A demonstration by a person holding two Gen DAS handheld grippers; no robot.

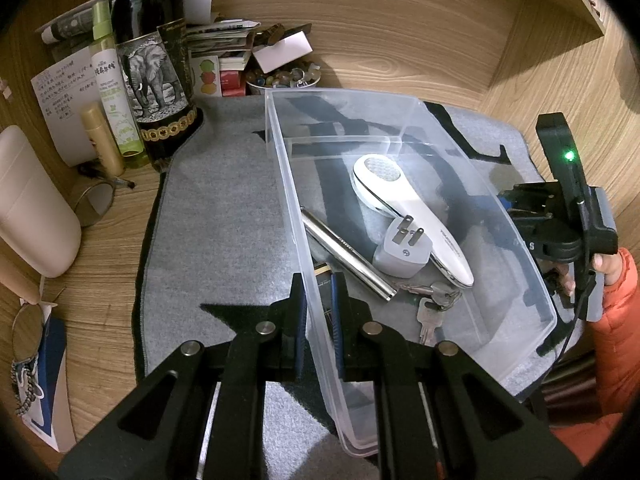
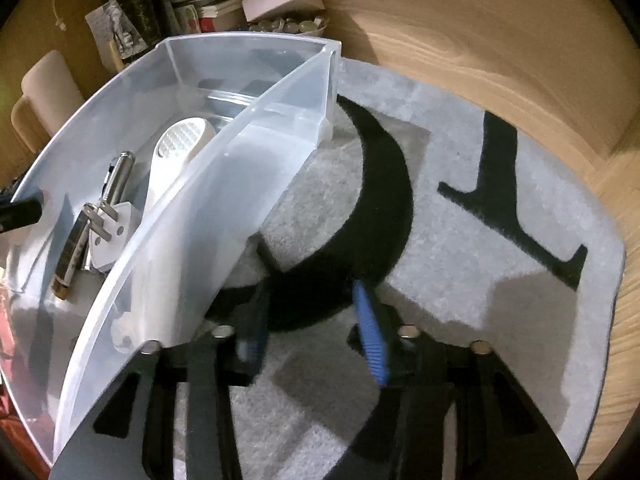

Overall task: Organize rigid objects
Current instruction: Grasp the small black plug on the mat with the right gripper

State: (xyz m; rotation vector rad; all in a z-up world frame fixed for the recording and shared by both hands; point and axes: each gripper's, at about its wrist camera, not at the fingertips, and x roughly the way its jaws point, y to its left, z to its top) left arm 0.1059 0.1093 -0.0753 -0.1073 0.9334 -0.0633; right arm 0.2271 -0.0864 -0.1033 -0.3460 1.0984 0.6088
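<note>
Across the centre of the left wrist view sits the clear rectangular plastic storage bin (image 1: pixel 400 120) on a grey felt mat with black shapes (image 1: pixel 224 208). Inside it lie a white handheld device with a honeycomb head (image 1: pixel 412 212), a white plug adapter with metal prongs (image 1: pixel 402 250), a slim silver metal cylinder (image 1: pixel 344 254) and a small bunch of keys (image 1: pixel 434 304), all crowded toward the lower part of the bin and touching or overlapping one another.

At the bottom centre of that view the left gripper (image 1: pixel 320 308) straddles the bin's near long wall, one blue-padded finger outside and one inside, the jaws drawn close on the plastic so that they appear clamped on the wall. At the right edge, the right gripper (image 1: pixel 560 216) is seen from outside, held by a hand in an orange sleeve (image 1: pixel 608 268), beside the bin's opposite wall.

In the right wrist view the right gripper (image 2: pixel 316 332) hangs over the mat with its blue fingers (image 2: pixel 372 332) apart and nothing between them; the bin (image 2: pixel 248 148) fills the left of that frame, just beside the left finger.

The loose items seem already collected, so the step in hand looks like steadying or repositioning the bin. The next move would likely call for the right gripper to take the far wall, or fetch any remaining item, while the left keeps a firm, level grip so the thin wall does not flex.
</note>
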